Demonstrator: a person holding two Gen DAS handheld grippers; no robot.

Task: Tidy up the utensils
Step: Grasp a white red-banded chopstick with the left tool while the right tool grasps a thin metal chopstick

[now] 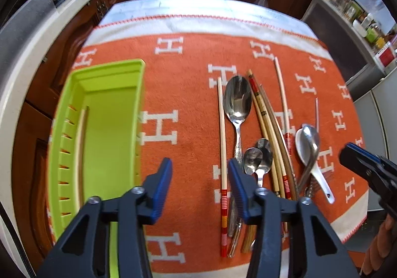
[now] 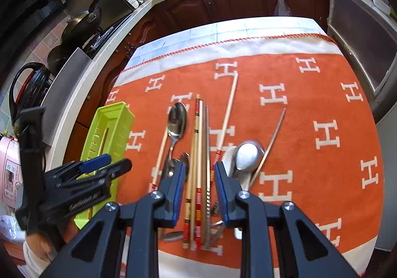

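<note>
A lime-green utensil tray lies at the left of the orange cloth, with one pale chopstick in it. My left gripper hovers open between the tray and a red-banded chopstick, holding nothing. To the right lie a large metal spoon, two small spoons, a bundle of chopsticks and a white ceramic spoon under a metal one. My right gripper hangs open above the chopstick bundle, its pads clear of the sticks.
The cloth covers a small table whose left and far edges drop off toward dark wood cabinets. Pans and a black kettle stand on the counter at left. A thin metal chopstick lies apart at the right.
</note>
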